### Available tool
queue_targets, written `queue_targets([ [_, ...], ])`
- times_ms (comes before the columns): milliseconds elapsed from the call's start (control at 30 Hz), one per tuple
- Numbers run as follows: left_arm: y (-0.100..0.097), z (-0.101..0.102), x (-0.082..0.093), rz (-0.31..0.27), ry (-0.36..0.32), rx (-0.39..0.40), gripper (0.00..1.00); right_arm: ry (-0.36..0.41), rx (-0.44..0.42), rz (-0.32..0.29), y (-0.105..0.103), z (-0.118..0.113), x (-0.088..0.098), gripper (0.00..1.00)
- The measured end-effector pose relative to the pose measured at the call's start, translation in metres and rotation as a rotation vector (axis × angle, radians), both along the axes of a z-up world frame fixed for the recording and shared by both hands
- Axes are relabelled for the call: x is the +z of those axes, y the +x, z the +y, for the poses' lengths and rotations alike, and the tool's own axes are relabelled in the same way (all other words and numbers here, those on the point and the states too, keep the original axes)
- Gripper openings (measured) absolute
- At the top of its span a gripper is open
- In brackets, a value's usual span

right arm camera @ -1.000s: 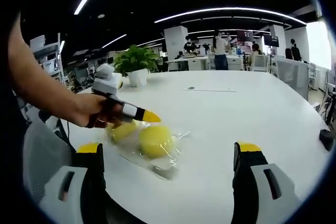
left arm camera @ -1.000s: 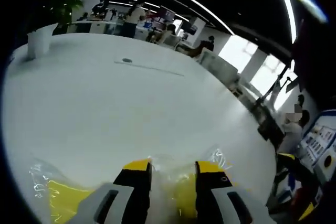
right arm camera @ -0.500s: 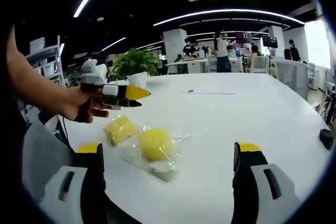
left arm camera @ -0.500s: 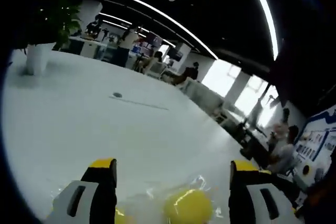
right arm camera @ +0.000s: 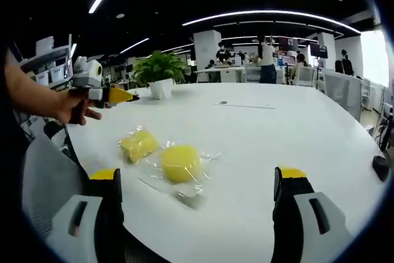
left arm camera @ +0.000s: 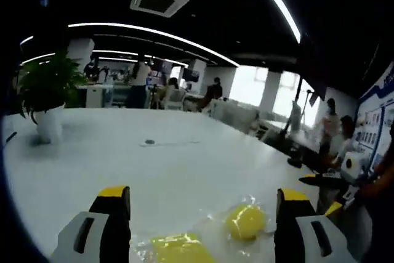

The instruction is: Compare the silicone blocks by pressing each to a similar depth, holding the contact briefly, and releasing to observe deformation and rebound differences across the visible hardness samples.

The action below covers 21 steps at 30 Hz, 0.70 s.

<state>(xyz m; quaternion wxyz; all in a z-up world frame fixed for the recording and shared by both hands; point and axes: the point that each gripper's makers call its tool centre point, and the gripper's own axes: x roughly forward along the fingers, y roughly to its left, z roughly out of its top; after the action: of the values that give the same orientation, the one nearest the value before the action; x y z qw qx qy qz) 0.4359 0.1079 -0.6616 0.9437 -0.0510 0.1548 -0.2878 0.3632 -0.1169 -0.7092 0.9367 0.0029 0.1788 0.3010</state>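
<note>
White table [right arm camera: 295, 133] is stretching across an open office. Your right gripper [right arm camera: 200, 183] is hovering with fingers spread wide, empty. Just beyond are lying two bagged yellow silicone blocks: a round block [right arm camera: 179, 162] and a square block [right arm camera: 138, 145]. Farther left, your left gripper [right arm camera: 108, 95], fingers wide in its own view, is hanging above the table edge.

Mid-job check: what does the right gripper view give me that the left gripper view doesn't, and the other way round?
Right gripper view alone: the left gripper seen from outside, held in a hand above the table's edge, clear of the samples; whether its jaws are open can't be told from here.

Left gripper view alone: the left gripper's own jaws, spread wide.

Both: the bagged round yellow block, the squarer yellow block, the potted plant, nothing touching either block.
</note>
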Motion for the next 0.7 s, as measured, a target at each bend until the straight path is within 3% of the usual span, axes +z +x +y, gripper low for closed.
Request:
queue_targets([
  [33, -0.007, 0.004, 0.000, -0.016, 0.028, -0.009, 1.00, -0.001, 0.000, 0.001, 0.000, 0.000, 0.000, 0.96],
  [233, -0.054, 0.030, 0.003, 0.003, 0.013, -0.025, 1.00, -0.012, 0.006, -0.001, -0.002, 0.000, 0.000, 0.96],
  [300, -0.064, 0.035, 0.003, -0.002, 0.040, -0.033, 1.00, -0.008, 0.006, 0.002, -0.001, 0.001, -0.001, 0.96],
  [467, -0.081, 0.043, 0.000, -0.006, 0.038, -0.017, 1.00, -0.026, 0.050, 0.003, -0.004, 0.009, -0.002, 0.96],
  [600, -0.097, 0.051, -0.012, 0.040, 0.038, 0.031, 1.00, -0.029, 0.070, -0.005, -0.006, 0.012, -0.001, 0.96],
  [700, -0.102, 0.062, -0.016, 0.012, 0.090, 0.063, 1.00, -0.018, 0.054, -0.010, -0.006, 0.008, 0.001, 0.96],
])
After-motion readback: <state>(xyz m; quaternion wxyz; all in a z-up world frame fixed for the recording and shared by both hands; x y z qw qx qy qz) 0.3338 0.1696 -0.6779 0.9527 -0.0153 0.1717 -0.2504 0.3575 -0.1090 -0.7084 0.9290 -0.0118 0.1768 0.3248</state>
